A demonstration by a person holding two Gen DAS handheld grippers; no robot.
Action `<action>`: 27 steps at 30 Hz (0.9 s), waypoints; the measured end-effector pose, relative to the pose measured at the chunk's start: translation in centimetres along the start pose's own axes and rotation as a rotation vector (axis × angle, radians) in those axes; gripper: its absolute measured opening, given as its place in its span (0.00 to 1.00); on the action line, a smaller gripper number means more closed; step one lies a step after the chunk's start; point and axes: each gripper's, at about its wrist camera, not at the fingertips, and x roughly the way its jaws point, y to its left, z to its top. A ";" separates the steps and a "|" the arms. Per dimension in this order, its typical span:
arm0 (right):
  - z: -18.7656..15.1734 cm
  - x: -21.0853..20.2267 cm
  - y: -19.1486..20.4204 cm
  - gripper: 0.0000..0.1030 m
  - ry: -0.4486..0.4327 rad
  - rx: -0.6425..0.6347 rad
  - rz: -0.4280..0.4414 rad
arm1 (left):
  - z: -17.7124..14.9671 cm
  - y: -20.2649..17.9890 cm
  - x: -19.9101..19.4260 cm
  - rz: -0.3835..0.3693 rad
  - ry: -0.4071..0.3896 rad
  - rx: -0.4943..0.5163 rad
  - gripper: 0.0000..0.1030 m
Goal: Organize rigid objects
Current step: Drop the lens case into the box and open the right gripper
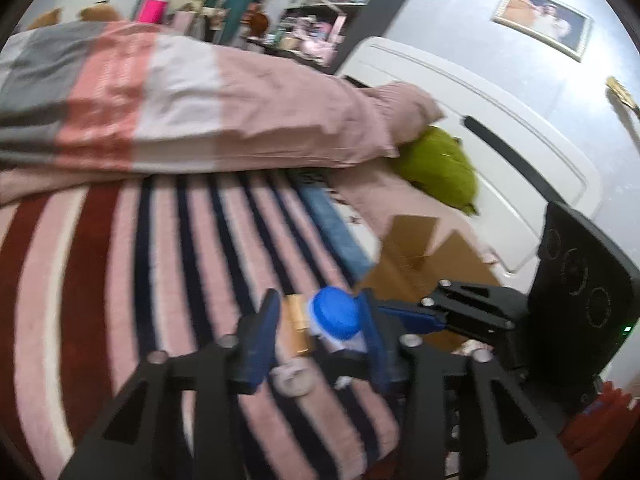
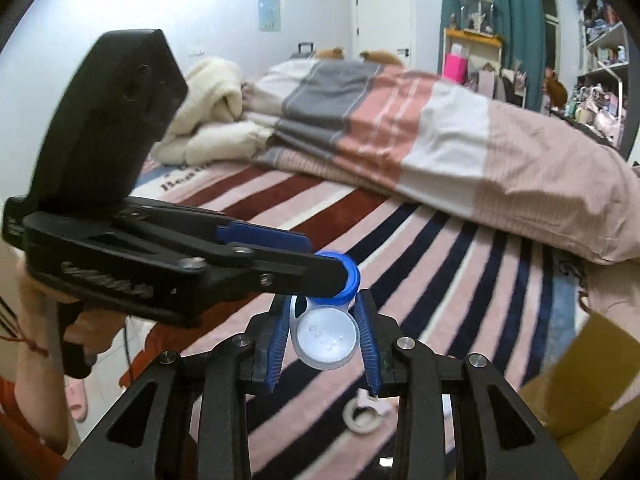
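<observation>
Your left gripper (image 1: pixel 320 332) has its jaws narrow, closed on the blue cap (image 1: pixel 335 317) of a small two-cup case (image 2: pixel 326 336). Your right gripper (image 2: pixel 326 334) clamps the white cup of the same case, so you hold it between both, lifted above the striped bed (image 2: pixel 440 272). A pale ring (image 2: pixel 362 420) lies on the blanket below, and a cardboard box (image 1: pixel 416 256) sits near the headboard.

We have the lens case (image 2: pixel 326 330) up above the bed's blanket (image 2: pixel 440 264), between the right tongs (image 2: pixel 324 344), the left tongs (image 2: pixel 316 264) meeting it from the left. Below it a small ring (image 2: pixel 362 420) lies on the blanket; the folded duvet (image 2: pixel 400 132) sits behind, a cardboard box (image 2: pixel 580 392) to the right.
</observation>
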 end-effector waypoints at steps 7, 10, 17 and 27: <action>-1.4 -4.8 -4.7 0.27 -0.043 0.066 -0.063 | 2.3 -6.3 4.4 -0.057 0.044 0.103 0.21; -2.5 -6.7 -6.9 0.27 -0.051 0.099 -0.102 | 3.1 -8.6 6.9 -0.085 0.079 0.132 0.21; -5.3 -9.3 -11.9 0.27 0.005 0.190 -0.177 | 3.4 -13.0 13.2 -0.121 0.196 0.205 0.21; -8.3 -9.9 -16.1 0.36 0.111 0.293 -0.258 | 2.7 -15.3 17.0 -0.021 0.294 0.285 0.50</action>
